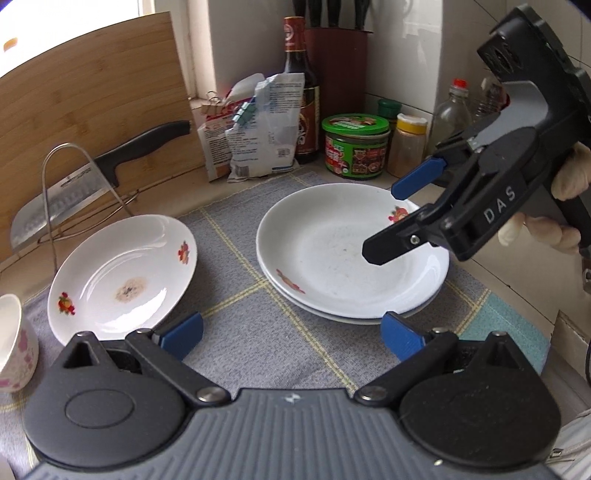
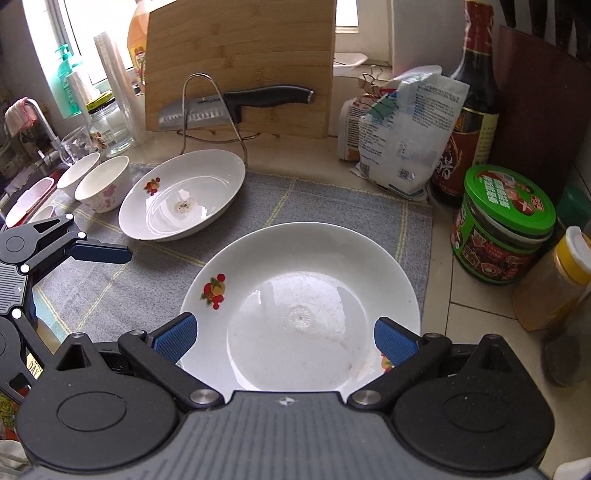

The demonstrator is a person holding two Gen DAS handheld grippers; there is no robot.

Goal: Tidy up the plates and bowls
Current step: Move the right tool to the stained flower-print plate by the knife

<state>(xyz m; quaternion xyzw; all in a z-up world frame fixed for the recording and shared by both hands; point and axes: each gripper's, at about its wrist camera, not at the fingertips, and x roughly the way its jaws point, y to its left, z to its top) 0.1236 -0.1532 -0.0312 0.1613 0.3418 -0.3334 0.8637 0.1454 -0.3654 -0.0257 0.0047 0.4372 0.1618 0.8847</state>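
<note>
White stacked plates point(image 2: 299, 295) sit under my right tool point(image 2: 284, 338) — both tools point(image 1: 291, 338) spread, empty; I'd grip the lone plate point(image 1: 122, 277) by its rim.

**A bright kitchen corner by the window**

Daylight pours in from the window point(image 2: 74, 33) at the back left, washing out the glass. White tiled walls point(image 1: 402, 44) meet in the corner, and a pale counter point(image 2: 476, 325) runs beneath them, covered in the middle by a grey checked cloth point(image 2: 332, 203). A bamboo cutting board point(image 2: 240, 62) leans upright against the window ledge, with a knife point(image 2: 240, 103) resting on a wire rack just in front of it. Off to the far left, a metal tap point(image 2: 44, 125) curves over the sink. Light glares softly off the counter tiles.
</note>
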